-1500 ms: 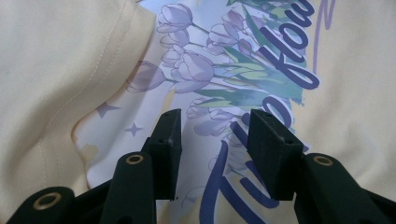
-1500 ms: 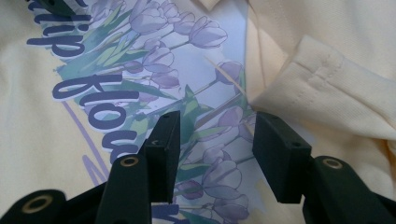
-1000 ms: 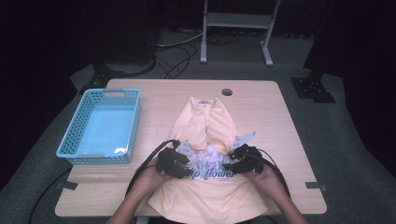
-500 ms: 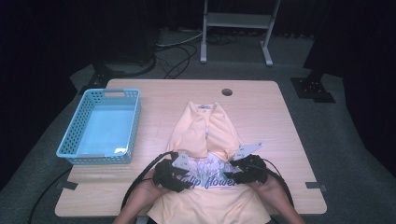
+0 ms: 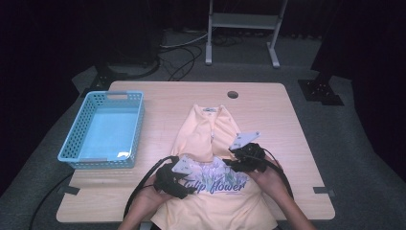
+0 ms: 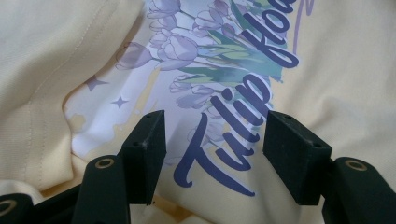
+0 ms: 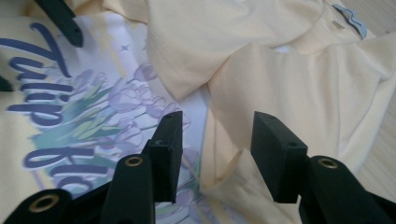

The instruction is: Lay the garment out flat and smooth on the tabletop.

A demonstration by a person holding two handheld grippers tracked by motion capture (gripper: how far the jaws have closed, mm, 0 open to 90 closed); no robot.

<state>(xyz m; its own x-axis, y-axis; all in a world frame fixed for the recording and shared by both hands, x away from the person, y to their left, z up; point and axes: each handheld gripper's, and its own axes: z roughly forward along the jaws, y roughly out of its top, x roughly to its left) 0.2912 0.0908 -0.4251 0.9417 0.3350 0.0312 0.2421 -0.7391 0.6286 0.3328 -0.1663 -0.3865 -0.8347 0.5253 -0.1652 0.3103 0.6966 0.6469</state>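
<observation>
With both the left gripper [image 6: 210, 154] and right gripper [image 7: 212, 154] hovering jaws wide and empty over the yellow shirt [image 5: 206, 139] just beneath them, closing may pinch 2 folded layers and drag the fold askew.

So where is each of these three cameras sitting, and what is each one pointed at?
High view: fixed above the person's side, looking forward and down on the table, blue basket and yellow T-shirt; forearms, hands, left tongs and right tongs show.
Left gripper view: rides the left tongs, looking along the open black jaws at the "Tulip flower" print.
Right gripper view: rides the right tongs, open over a folded sleeve and the collar label.
All three share the shirt's print.
</observation>
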